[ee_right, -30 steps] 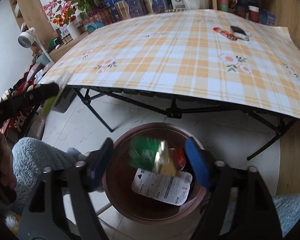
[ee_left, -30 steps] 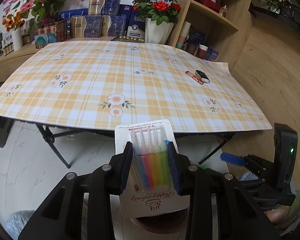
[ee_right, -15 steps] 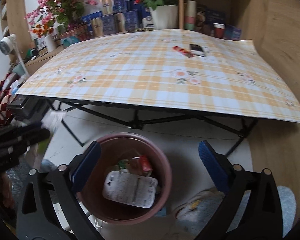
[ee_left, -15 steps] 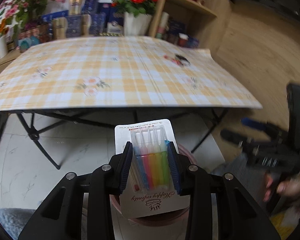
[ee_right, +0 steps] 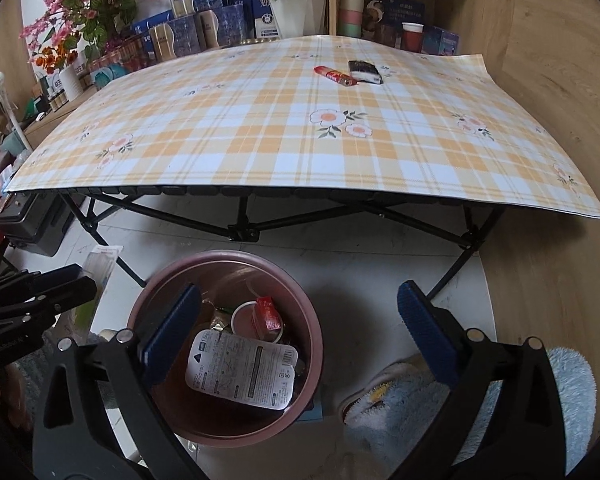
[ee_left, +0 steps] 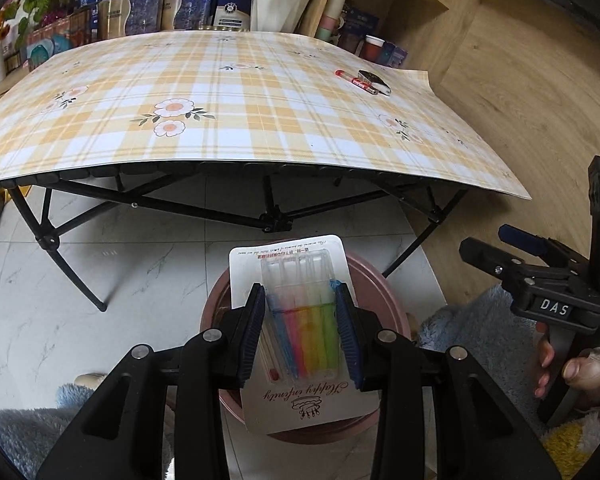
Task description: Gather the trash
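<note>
The left gripper has its jaws closed on a blister pack of coloured pens, held over the pink bin on the floor near the table. The right gripper has just been opening; its jaws stand wide, nothing between them, above the bin's wrappers.

a: any writing you can read?
b: "happy" in script, upside down, on the highlighter pack card; its second word is unclear. "das" on the right gripper. box labels too small.
</note>
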